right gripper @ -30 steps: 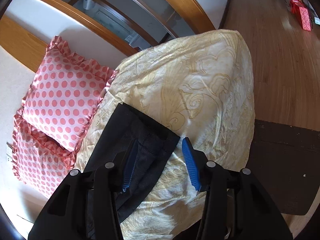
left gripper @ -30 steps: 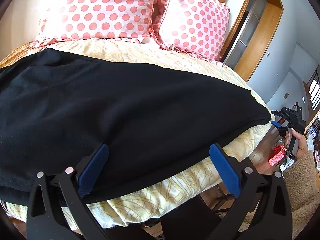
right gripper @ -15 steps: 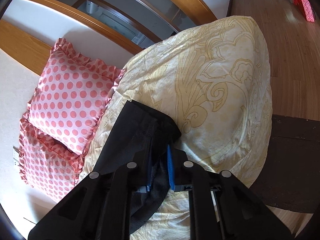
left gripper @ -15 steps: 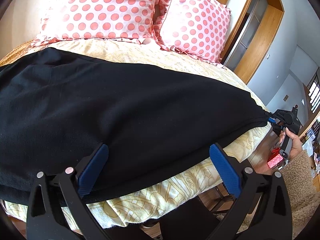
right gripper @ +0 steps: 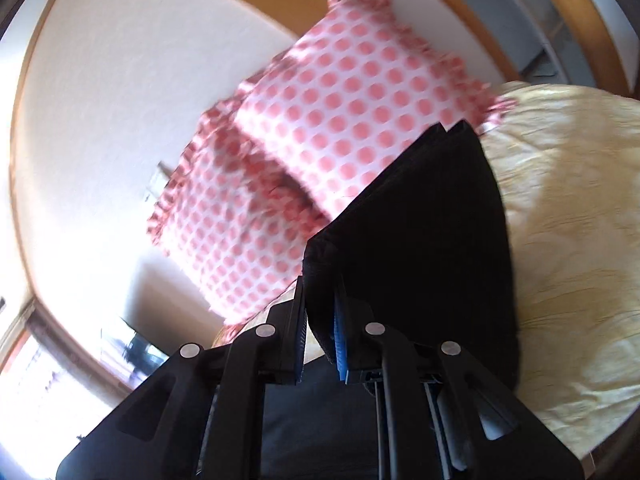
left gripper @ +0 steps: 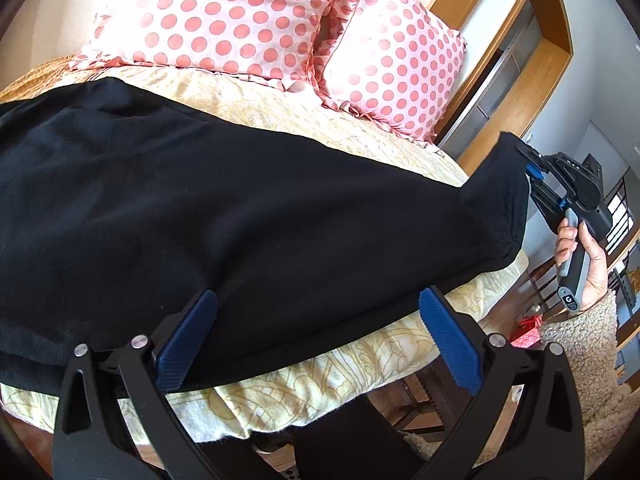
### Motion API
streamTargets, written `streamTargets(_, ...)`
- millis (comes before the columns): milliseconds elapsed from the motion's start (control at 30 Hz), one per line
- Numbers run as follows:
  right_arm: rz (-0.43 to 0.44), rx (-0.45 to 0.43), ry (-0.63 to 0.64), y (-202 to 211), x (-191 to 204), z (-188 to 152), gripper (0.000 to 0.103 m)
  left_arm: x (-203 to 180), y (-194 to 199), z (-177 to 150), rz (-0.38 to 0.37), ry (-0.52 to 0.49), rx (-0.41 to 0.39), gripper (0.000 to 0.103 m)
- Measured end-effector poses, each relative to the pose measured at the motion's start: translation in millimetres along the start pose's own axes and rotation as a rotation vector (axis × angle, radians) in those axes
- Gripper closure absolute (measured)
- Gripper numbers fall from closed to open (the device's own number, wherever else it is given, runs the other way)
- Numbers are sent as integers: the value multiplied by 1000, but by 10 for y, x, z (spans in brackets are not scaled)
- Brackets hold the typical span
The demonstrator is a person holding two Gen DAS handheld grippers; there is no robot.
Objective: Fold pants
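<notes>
Across the near edge of the bed [left gripper: 352, 364] the black pants [left gripper: 224, 216] lie with their long axis parallel to that edge, from the left side of the bed toward its right corner. Most of the cloth rests flat on the yellow cover; only the right end is off the bed, raised in the air past the corner.

Your right gripper [right gripper: 320, 344] holds that raised end. Its jaws have just been closing, and now the pads press on a fold of the black cloth, which you see between them in the right wrist view. In the left wrist view the same gripper pinches the upper corner of the hem, and your right hand [left gripper: 580, 256] is around its handle, beside the bed corner.

Your left gripper [left gripper: 316, 344] hovers over the near edge of the pants, about the middle of their length. Its jaws stand wide apart and grip nothing; the cloth is under and ahead of the blue pads, but I cannot tell if the left pad touches it.

So the relation that matters is this: the free end is at the right, the long body of the pants runs to the left. I judge that the fold must go along this axis, the right end carried over toward the left end, and your right hand is the one placed for it. The two dotted pillows [left gripper: 248, 20] are at the far edge, apart from the pants.
</notes>
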State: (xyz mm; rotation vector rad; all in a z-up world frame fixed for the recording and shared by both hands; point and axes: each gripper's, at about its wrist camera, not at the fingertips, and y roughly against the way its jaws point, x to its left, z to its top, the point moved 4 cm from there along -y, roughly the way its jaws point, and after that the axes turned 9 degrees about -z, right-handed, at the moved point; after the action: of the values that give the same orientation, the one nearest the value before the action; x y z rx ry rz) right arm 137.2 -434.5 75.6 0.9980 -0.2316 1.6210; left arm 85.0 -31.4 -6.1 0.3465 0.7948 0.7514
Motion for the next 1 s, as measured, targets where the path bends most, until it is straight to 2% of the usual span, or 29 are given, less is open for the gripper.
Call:
streamTargets(100, 141, 142, 98, -426, 708, -359, 91, 52, 151, 8, -6, 40, -30, 2)
streamTargets(200, 248, 318, 196, -886, 1312, -963, 91, 109, 357, 5, 27, 51, -75, 2)
streamTargets(267, 259, 467, 253, -1204, 1512, -1483, 91, 166, 520, -1, 63, 51, -109, 2)
streamTargets(333, 204, 629, 285, -1492, 1506, -2004, 91, 235, 690, -15, 110, 51, -140, 2)
streamTargets(367, 174, 676, 285, -1580, 1455, -2176, 91, 275, 777, -24, 138, 51, -155, 2)
streamTargets(467, 151, 686, 267, -1641, 1394, -2281, 91, 390, 1031, -45, 196, 59, -196, 2)
streamTargets(567, 200, 585, 240, -1546, 1574, -2027, 91, 489, 1205, -20, 224, 79, -235, 2)
streamTargets(633, 232, 532, 268, -1472, 1743, -1951, 90, 547, 1284, 17, 234, 96, -261, 2)
streamTargets(700, 222, 574, 326, -1539, 1854, -2067, 90, 597, 1355, 24, 237, 114, -282, 2)
streamTargets(767, 234, 626, 320, -1630, 1904, -2192, 90, 648, 1424, 15, 245, 127, -292, 2)
streamTargets(833, 238, 613, 335, -1638, 1962, -2221, 90, 687, 1480, 6, 259, 138, -299, 2)
streamTargets(900, 206, 609, 410, -1634, 1997, -2294, 90, 715, 1545, 5, 269, 144, -307, 2)
streamTargets(1000, 184, 657, 458, -1624, 1968, -2500, 90, 750, 1644, 3, 296, 141, -319, 2)
